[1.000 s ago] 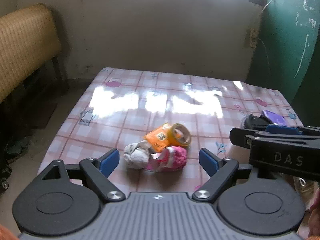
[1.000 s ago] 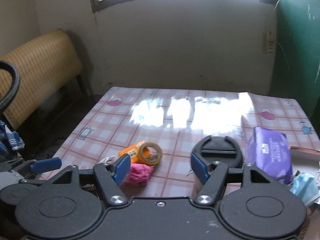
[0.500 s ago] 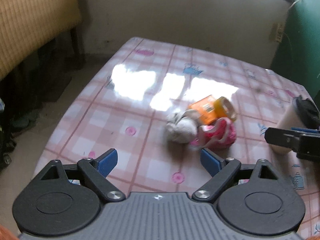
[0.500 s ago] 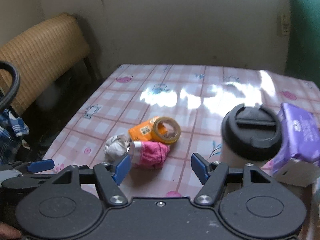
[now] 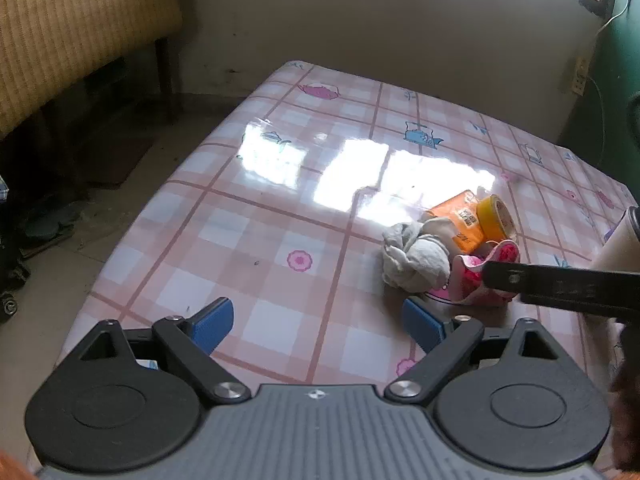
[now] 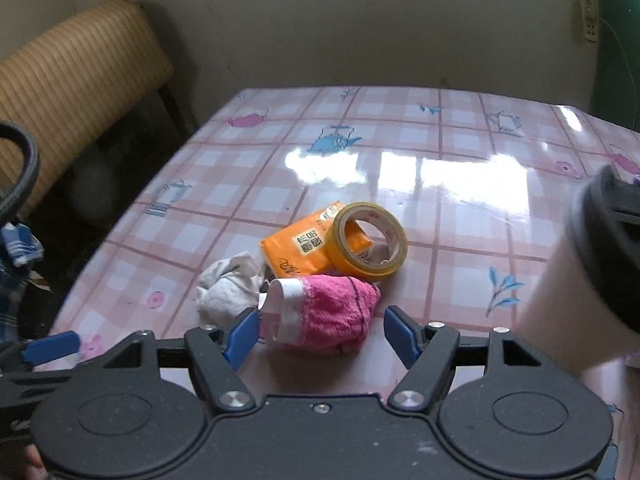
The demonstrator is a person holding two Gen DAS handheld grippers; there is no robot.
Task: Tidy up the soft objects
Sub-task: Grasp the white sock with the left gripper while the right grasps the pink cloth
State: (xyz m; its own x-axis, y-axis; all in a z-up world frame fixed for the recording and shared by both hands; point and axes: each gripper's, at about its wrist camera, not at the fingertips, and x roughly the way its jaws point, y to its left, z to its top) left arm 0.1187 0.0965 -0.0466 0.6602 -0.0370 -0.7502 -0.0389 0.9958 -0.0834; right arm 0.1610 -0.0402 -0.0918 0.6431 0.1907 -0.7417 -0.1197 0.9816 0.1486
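Item 1: rolled pink fleecy sock with a white cuff (image 6: 326, 314), lying on its side near the front edge of the bench (image 6: 460, 216), cuff end towards the left of the right wrist view. Touches item 2 at the cuff. Also seen from the left wrist camera (image 5: 476, 280).

Item 2: balled grey-white cloth sock (image 6: 230, 286), crumpled and knotted, just left of item 1 and against the orange packet (image 5: 414, 260).

Item 3: flat orange tissue packet (image 6: 298, 250) bearing a black label with pale characters, too small to read surely; lies behind the two socks.

Item 4: roll of yellow-tan adhesive tape (image 6: 366, 242), propped tilted on the packet.

Item 5: white cup with a black lid (image 6: 580, 272), blurred, at the right edge.

Surface: bench under a glossy pink-checked cloth printed with teapots and flowers; strong window glare across the middle. Wide bare cloth to the left and behind the cluster; the left edge drops to the floor by a woven tan chair back (image 6: 68, 80).

Left gripper (image 5: 316, 322): blue pads spread wide and just been opening, nothing between them, over bare cloth left of the socks.

Right gripper (image 6: 320, 336): jaws spread, having just widened slightly, the pink sock sitting between the pads, unpinched.
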